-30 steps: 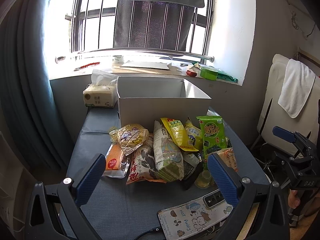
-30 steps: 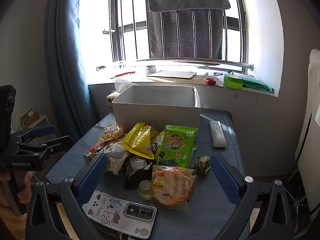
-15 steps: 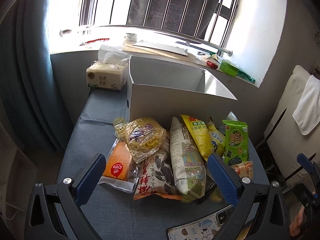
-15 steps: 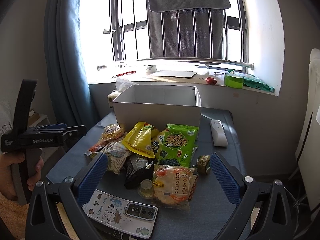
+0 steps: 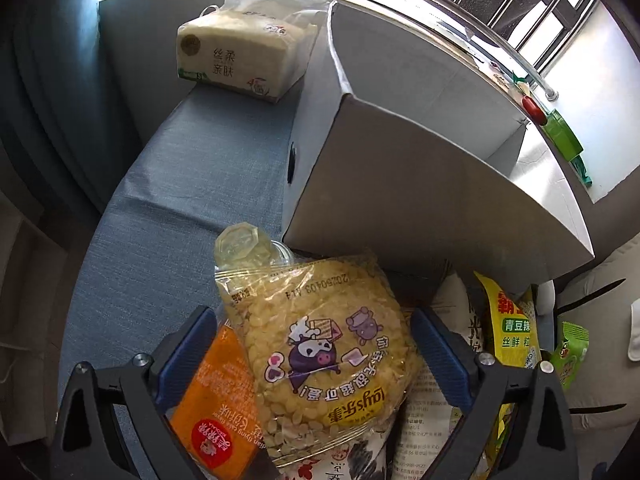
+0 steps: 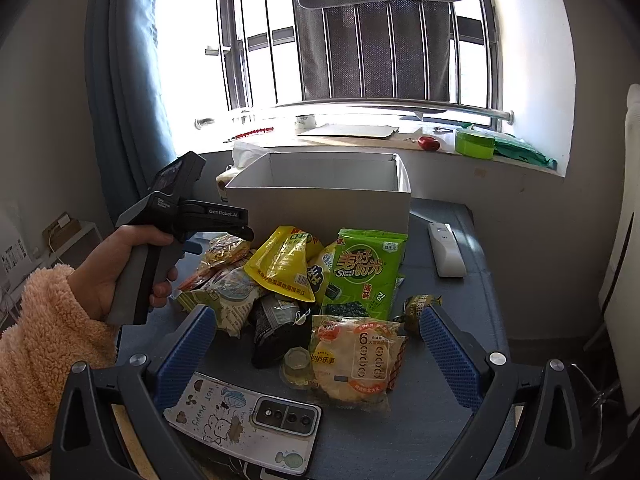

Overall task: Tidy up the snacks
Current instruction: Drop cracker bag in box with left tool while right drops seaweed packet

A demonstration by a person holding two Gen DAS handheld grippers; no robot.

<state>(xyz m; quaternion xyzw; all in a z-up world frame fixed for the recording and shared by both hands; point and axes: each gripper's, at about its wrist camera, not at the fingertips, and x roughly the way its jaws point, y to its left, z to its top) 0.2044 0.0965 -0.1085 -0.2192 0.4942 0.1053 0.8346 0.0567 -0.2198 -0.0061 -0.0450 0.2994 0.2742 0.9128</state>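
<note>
A pile of snack bags lies on the blue-grey table in front of an open white box (image 6: 320,196). My left gripper (image 5: 312,352) is open, its jaws on either side of a clear bag of yellow Lay's snacks (image 5: 320,344) without closing on it. An orange packet (image 5: 216,408) lies just left under it. The white box (image 5: 420,184) stands close behind. My right gripper (image 6: 316,352) is open and empty, low over a round-crisp packet (image 6: 356,364). The left gripper (image 6: 192,216) in a hand shows there over the pile's left side.
A tissue pack (image 5: 244,60) stands left of the box. A phone in a cartoon case (image 6: 244,420) lies at the table's front edge, a white remote (image 6: 446,248) at the right. A green seaweed bag (image 6: 366,272) and a yellow bag (image 6: 284,264) lean on the pile.
My left gripper has moved forward and down onto the pile, now straddling the yellow Lay's bag. My right gripper has stayed still.
</note>
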